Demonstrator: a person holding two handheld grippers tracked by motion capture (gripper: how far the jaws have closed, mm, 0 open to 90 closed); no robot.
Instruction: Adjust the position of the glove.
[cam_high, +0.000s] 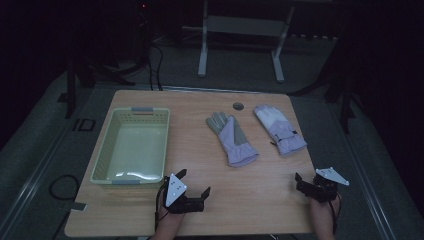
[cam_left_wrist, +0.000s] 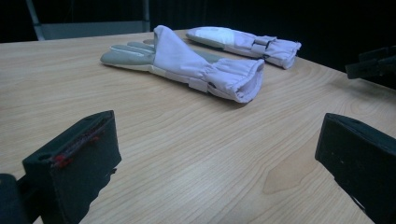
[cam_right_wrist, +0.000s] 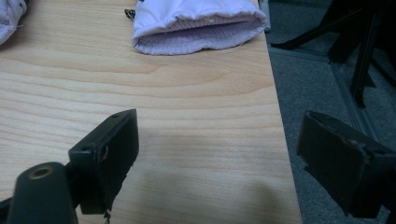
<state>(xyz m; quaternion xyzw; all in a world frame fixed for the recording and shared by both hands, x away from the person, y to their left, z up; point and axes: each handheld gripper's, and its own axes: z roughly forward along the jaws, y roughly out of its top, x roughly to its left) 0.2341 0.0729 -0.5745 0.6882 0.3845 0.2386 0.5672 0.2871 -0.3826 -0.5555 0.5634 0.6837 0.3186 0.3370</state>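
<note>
Two lilac and grey winter gloves lie flat on the wooden table (cam_high: 250, 190). One glove (cam_high: 231, 137) is mid-table, palm up, and the other glove (cam_high: 280, 129) lies to its right. My left gripper (cam_high: 195, 181) rests near the front edge, open with nothing between its jaws, pointing toward the gloves. In the left gripper view the near glove (cam_left_wrist: 187, 63) lies ahead of the left gripper (cam_left_wrist: 215, 135), with the second glove (cam_left_wrist: 243, 42) behind it. My right gripper (cam_high: 306, 179) is open and empty at the front right corner. In the right gripper view the right gripper (cam_right_wrist: 222, 135) faces a glove's cuff (cam_right_wrist: 196, 23).
A pale green plastic basket (cam_high: 102, 155) stands empty on the left side of the table. A small round cable hole (cam_high: 238, 106) sits near the back edge. Past the table's right edge (cam_right_wrist: 280, 121) lies grey floor. A white stand (cam_high: 242, 30) is behind the table.
</note>
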